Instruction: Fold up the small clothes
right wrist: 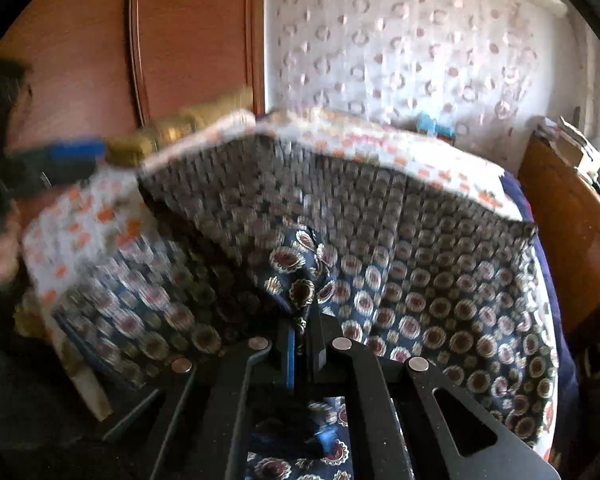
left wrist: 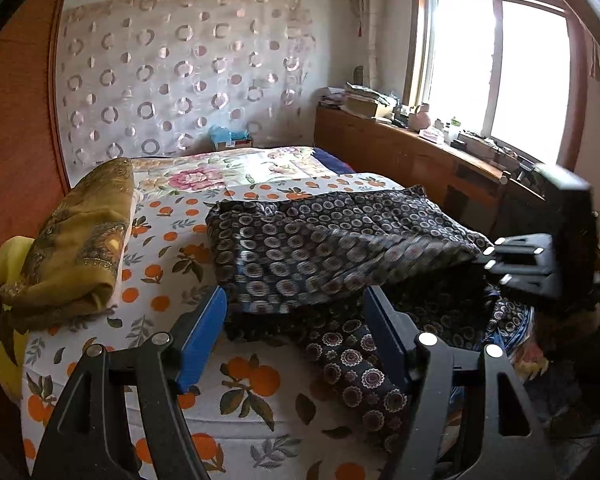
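Observation:
A dark navy garment with a round medallion print (left wrist: 332, 248) lies on the bed, partly folded, one end hanging over the near edge. My left gripper (left wrist: 296, 328) is open, its blue pads on either side of the garment's near fold, holding nothing. My right gripper (right wrist: 302, 332) is shut on a bunched edge of the same garment (right wrist: 420, 280) and lifts it; it also shows in the left wrist view (left wrist: 536, 264) at the garment's right end. The right wrist view is motion-blurred.
The bed has an orange-fruit sheet (left wrist: 172, 240). A folded olive-gold cloth (left wrist: 84, 240) lies at its left side by a wooden wardrobe (left wrist: 16, 140). A cluttered wooden shelf (left wrist: 420, 148) runs under the window on the right. A patterned curtain (left wrist: 180, 72) hangs behind.

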A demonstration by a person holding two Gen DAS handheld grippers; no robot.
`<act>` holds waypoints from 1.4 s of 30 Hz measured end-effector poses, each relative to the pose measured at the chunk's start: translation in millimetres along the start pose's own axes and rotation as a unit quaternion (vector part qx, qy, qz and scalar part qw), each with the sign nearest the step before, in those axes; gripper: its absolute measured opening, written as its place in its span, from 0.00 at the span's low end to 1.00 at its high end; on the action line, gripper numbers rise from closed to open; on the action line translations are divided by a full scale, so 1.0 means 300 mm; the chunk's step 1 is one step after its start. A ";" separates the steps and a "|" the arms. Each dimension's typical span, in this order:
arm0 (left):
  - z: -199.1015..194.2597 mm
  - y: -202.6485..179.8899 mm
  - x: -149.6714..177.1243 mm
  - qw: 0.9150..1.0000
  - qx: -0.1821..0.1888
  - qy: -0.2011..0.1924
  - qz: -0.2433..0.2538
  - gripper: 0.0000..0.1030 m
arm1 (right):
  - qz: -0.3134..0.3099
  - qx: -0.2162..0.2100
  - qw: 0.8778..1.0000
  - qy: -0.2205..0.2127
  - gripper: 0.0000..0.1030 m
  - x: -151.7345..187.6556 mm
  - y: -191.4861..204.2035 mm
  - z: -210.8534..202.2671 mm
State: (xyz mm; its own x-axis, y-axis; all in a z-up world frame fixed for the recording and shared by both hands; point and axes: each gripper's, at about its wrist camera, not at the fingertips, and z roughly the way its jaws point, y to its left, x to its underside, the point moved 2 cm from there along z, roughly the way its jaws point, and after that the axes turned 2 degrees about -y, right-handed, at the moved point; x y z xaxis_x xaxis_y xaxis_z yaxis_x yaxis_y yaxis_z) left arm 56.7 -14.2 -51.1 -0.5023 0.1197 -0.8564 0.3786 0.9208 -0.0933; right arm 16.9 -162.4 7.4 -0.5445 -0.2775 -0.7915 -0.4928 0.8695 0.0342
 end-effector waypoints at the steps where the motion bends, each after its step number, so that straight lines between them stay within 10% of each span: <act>1: -0.001 0.002 0.000 1.000 0.000 -0.002 -0.001 0.69 | 0.006 0.004 1.000 -0.012 0.03 -0.005 -0.011 -0.029; 6: -0.008 -0.007 -0.013 1.000 -0.004 -0.025 0.007 0.69 | 0.035 0.026 0.998 -0.041 0.03 -0.007 -0.080 -0.149; 17: 0.031 -0.035 -0.035 1.000 -0.001 -0.021 0.013 0.69 | 0.083 0.112 0.990 0.037 0.03 0.162 -0.259 -0.161; 21: 0.044 -0.040 -0.035 1.000 -0.004 -0.016 0.012 0.69 | 0.078 0.116 0.989 0.049 0.23 0.159 -0.270 -0.154; 25: 0.047 -0.041 -0.032 1.000 -0.008 -0.014 0.009 0.69 | 0.054 0.107 0.992 0.026 0.59 0.114 -0.223 -0.191; 42: 0.050 -0.016 0.011 1.000 -0.013 -0.004 0.001 0.69 | -0.044 -0.013 0.997 0.055 0.63 -0.049 0.013 0.081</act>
State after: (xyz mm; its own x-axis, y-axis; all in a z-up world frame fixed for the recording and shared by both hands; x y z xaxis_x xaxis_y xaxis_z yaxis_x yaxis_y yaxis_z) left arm 64.8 -23.9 -61.2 -0.4950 0.1195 -0.8606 0.3604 0.9295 -0.0783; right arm 39.7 -145.0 4.3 -0.5691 -0.3961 -0.7206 -0.5587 0.8293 -0.0145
